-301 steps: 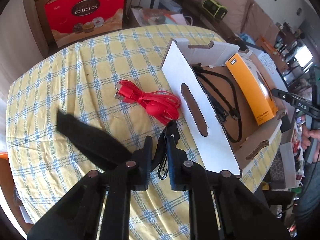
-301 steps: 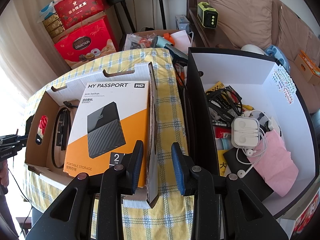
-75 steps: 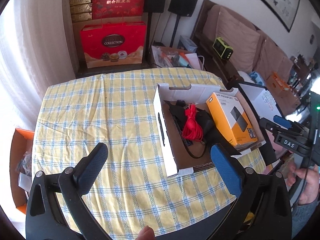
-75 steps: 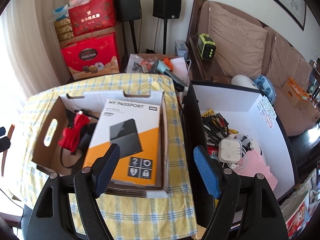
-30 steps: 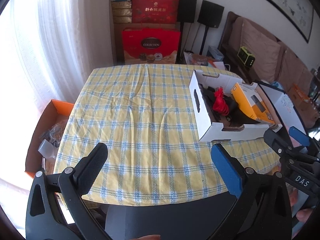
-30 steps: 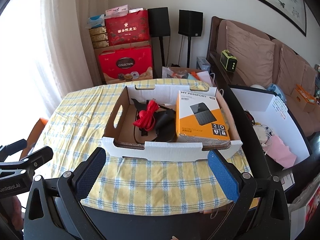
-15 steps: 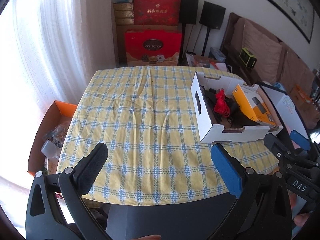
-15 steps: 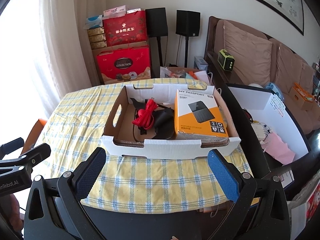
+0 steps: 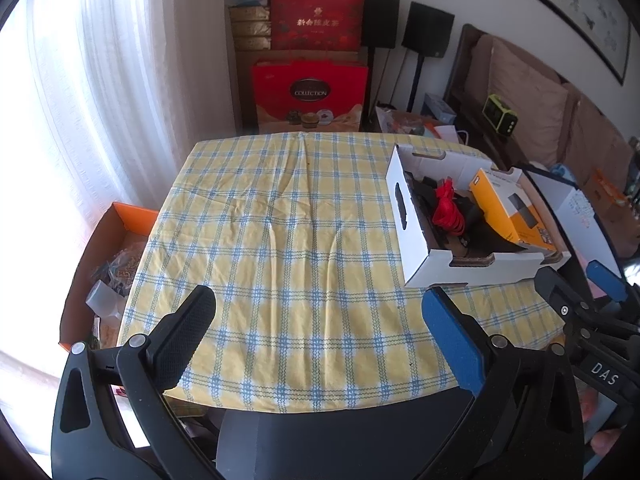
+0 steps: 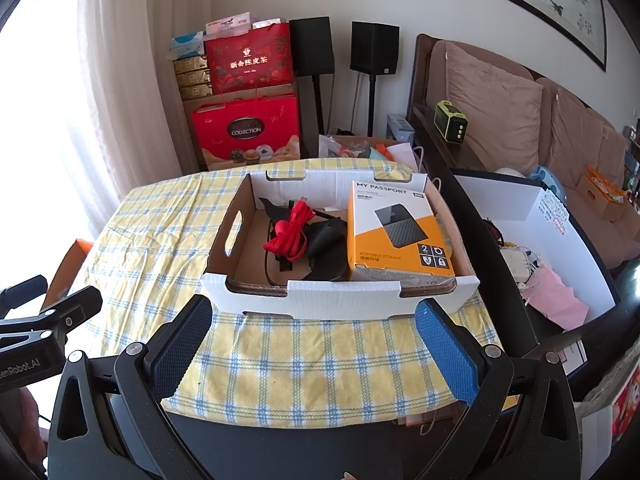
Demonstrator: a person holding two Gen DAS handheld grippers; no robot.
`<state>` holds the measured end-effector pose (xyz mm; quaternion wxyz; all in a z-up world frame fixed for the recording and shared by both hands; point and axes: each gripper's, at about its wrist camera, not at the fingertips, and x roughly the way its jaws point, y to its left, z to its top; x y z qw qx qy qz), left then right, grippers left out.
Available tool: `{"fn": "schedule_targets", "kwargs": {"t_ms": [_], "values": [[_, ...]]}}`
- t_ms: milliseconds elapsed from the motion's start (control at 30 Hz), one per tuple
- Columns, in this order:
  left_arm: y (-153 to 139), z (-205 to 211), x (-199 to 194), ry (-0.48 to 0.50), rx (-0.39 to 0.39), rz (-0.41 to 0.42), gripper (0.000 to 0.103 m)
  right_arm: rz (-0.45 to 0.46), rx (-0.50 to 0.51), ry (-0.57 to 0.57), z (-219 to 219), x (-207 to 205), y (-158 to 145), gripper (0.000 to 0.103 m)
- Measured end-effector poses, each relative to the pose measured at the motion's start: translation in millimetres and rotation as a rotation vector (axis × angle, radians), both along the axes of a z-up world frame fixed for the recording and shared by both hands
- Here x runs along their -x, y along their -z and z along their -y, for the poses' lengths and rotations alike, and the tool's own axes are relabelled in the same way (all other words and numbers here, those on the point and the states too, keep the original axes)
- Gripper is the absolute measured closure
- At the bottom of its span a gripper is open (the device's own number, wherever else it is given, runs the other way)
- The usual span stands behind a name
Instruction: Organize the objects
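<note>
Left gripper (image 9: 318, 320) and right gripper (image 10: 312, 328) both spread wide and empty, white corrugated cardboard tray (image 10: 340, 300) holding coiled red cable (image 10: 290, 232), orange hard-drive box (image 10: 396, 232), black items beneath partly hidden.

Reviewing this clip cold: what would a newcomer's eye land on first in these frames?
Probably the white cardboard box on the yellow checked tablecloth, holding an orange hard-drive package at its right side and a bright red cable bundle lying on black items beside it. Both the left gripper and the right gripper hang wide open and empty near the table's front edge.
</note>
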<state>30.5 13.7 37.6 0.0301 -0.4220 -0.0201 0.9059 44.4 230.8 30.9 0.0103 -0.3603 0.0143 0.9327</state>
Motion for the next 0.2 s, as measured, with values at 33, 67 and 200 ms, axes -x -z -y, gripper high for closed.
{"fn": "schedule_targets", "kwargs": {"t_ms": [33, 67, 200], "values": [[-0.1, 0.0, -0.1, 0.001, -0.002, 0.000, 0.000, -0.001, -0.001, 0.001, -0.1, -0.1, -0.6, 0.001], [-0.2, 0.1, -0.4, 0.003, -0.003, -0.001, 0.000, -0.002, -0.001, 0.000, -0.2, 0.0, -0.9, 0.000], [-0.2, 0.0, -0.4, -0.004, 0.009, -0.001, 0.000, -0.002, 0.000, 0.001, -0.4, -0.1, -1.3, 0.000]]}}
